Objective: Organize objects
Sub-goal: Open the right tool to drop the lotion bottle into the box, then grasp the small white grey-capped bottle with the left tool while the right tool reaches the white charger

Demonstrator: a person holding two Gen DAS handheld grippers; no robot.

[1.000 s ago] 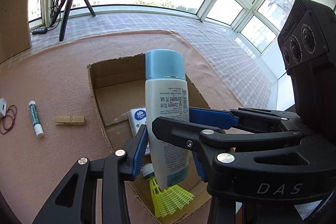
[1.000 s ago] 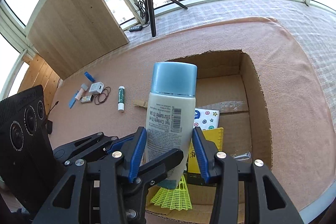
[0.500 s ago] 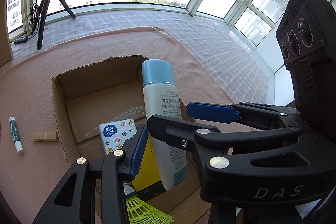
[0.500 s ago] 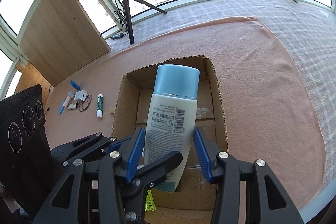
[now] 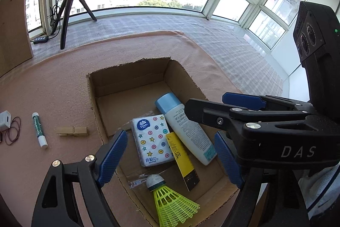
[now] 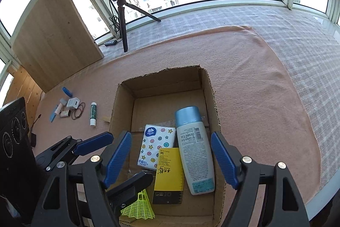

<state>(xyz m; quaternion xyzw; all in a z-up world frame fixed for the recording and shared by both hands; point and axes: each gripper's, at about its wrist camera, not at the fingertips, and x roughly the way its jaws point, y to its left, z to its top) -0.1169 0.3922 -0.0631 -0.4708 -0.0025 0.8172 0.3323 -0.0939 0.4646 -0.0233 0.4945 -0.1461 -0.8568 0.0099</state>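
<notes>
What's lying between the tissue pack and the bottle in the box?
The yellow-and-black carton, flat between the tissue pack and the bottle; clearest in the right wrist view.

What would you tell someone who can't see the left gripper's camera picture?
A cardboard box on a pink cloth holds a white bottle with a blue cap lying flat, a tissue pack, a yellow-and-black box and a yellow shuttlecock. The left gripper hovers above, jaws opening, nothing between them. A glue stick and clothespin lie outside.
</notes>
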